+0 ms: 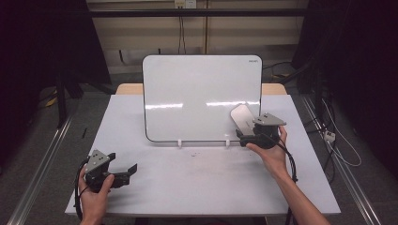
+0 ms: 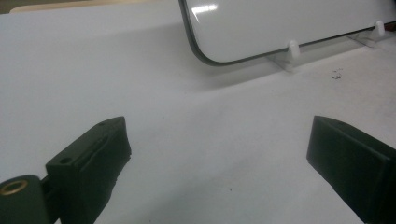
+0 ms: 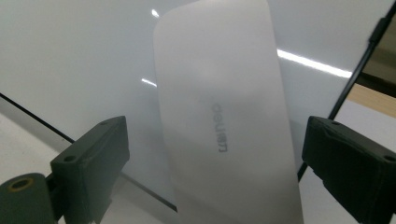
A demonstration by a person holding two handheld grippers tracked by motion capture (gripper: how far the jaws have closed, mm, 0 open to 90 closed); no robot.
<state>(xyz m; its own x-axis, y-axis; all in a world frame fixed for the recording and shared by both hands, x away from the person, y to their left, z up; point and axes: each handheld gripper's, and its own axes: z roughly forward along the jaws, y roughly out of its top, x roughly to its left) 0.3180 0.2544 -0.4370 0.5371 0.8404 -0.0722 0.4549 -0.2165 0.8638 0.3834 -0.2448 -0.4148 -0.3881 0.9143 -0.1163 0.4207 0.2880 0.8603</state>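
Between the wide-set black jaws of the right gripper (image 3: 212,154) a flat, white, round-cornered oblong pad with a grey printed brand mark (image 3: 224,121) is seen – probably a whiteboard eraser. In the right gripper view the jaws stand clear of both its long edges, so whether it is clamped further down or merely framed cannot be told. It is judged light, stiff and smooth-faced, likely to slip if pinched on the faces; a grip across the narrow long edges near the lower end is suggested. It is raised against the lower right part of the glossy white dry-erase board with a thin dark rim (image 1: 202,93), which is propped on small white clips (image 2: 293,47) on the white tabletop (image 1: 202,183). The right hand (image 1: 271,152) is held up with the forearm angled inward

The left gripper (image 1: 126,169) rests low at the table's near left – jaws spread wide, nothing between them
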